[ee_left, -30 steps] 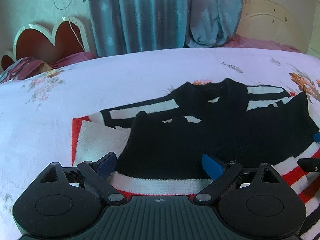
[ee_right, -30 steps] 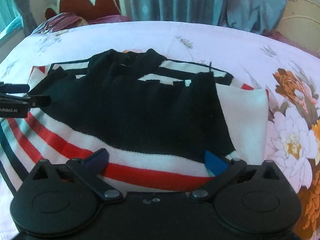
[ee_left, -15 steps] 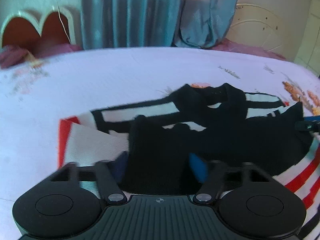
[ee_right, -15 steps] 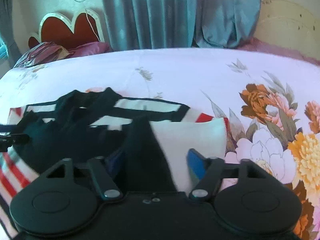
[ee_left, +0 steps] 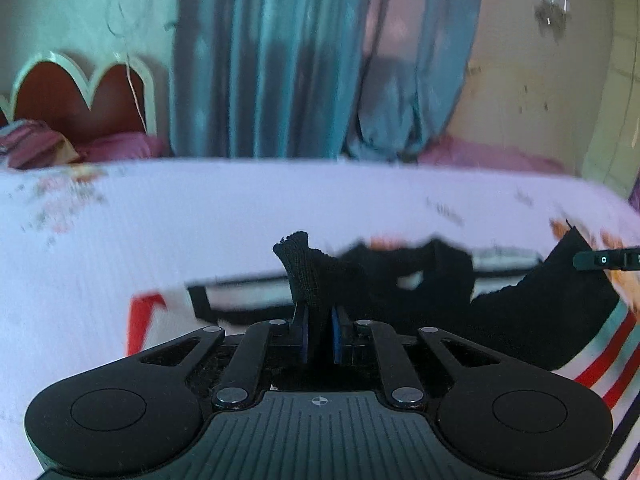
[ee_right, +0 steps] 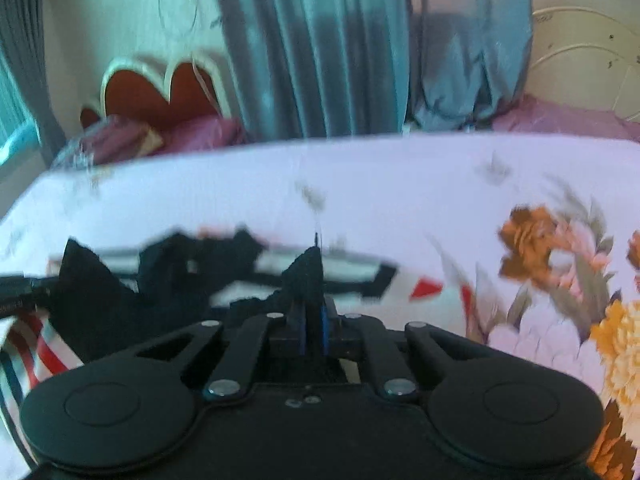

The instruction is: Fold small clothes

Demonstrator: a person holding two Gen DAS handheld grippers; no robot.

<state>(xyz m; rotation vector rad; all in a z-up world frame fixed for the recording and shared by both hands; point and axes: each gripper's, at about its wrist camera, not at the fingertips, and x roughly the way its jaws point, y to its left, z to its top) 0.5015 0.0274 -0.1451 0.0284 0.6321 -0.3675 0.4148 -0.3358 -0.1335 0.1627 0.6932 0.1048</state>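
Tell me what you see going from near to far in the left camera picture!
Left claw pinching a corner of the black striped sweater → flowery white bedsheet → blue curtains at the back.

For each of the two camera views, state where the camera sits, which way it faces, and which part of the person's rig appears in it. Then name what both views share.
Left wrist: sits on the left gripper, facing forward across the bed towards the blue curtains; its jaws pinch the black sweater.
Right wrist: sits on the right gripper, facing the same way; its jaws pinch another black corner.
Shared: sweater, bed, curtains, heart-shaped headboard; each sees the other gripper's tip at its edge.
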